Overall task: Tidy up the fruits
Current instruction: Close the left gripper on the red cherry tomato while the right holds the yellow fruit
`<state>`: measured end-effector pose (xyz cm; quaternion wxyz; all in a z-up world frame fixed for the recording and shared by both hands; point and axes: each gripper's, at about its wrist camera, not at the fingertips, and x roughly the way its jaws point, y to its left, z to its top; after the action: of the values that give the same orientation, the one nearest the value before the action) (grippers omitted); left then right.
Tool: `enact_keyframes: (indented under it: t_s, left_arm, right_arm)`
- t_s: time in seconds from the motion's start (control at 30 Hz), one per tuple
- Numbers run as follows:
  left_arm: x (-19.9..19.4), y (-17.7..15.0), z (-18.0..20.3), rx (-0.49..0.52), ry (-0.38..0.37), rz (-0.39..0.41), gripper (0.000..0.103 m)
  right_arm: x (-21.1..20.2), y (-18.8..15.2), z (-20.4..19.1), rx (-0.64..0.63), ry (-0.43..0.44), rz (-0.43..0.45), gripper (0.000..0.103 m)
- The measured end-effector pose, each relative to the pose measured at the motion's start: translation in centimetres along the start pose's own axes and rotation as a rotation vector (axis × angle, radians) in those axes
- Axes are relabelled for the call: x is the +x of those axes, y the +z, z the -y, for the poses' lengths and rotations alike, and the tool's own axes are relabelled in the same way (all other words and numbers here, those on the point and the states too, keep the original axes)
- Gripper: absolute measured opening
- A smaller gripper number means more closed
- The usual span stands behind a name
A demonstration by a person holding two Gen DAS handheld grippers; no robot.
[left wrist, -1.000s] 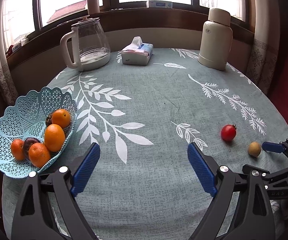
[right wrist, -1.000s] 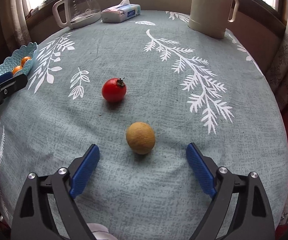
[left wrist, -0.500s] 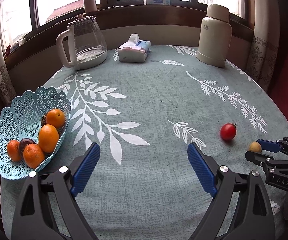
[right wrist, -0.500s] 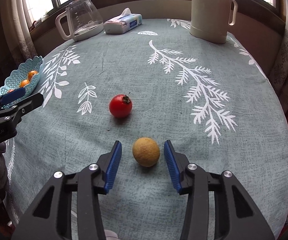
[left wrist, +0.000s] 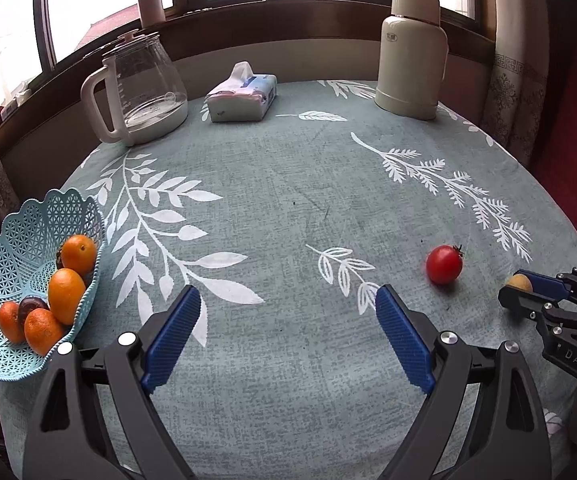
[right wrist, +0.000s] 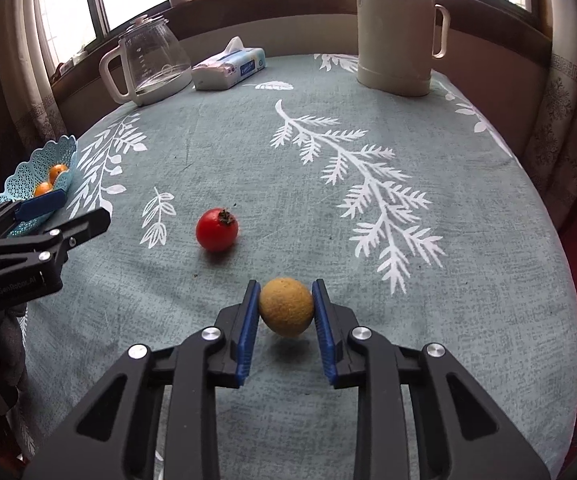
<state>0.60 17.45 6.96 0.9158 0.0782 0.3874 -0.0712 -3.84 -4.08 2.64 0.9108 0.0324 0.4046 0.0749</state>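
Note:
My right gripper (right wrist: 285,300) is shut on a round yellow-brown fruit (right wrist: 286,306), which hangs just above the cloth with its shadow below. In the left wrist view the same fruit (left wrist: 519,282) peeks out between the right gripper's fingers (left wrist: 522,290) at the far right. A red tomato (right wrist: 216,229) (left wrist: 444,264) lies on the table to the left of it. My left gripper (left wrist: 288,328) stands open over bare cloth. A light blue lattice basket (left wrist: 12,256) (right wrist: 22,178) at the table's left edge holds several oranges (left wrist: 65,292) and a dark fruit.
At the back stand a glass kettle (left wrist: 144,88), a tissue pack (left wrist: 242,98) and a cream thermos (left wrist: 410,52). The round table (left wrist: 288,200) has a leaf-print cloth and drops off at the right and front. A windowsill runs behind it.
My right gripper has gone from wide open to shut on the yellow-brown fruit and raised it slightly. The left gripper stayed open, drifting back a little.

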Motion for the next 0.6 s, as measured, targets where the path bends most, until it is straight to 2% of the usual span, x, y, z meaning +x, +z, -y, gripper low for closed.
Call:
enact_keyframes:
  t_s: [0.1, 0.37, 0.6]
  left_arm:
    - [0.8, 0.3, 1.5, 0.025, -0.038, -0.015, 0.09]
    - [3.4, 0.9, 5.1, 0.037, -0.177, -0.081, 0.09]
    - [5.3, 1.7, 6.6, 0.043, -0.205, -0.105, 0.088]
  right_arm:
    - [-0.7, 0.4, 0.8, 0.013, -0.014, 0.038, 0.027]
    - [-0.3, 0.2, 2.6, 0.069, -0.037, 0.045, 0.027]
    - [0.1, -0.2, 3.1, 0.103, -0.029, 0.044, 0.027]
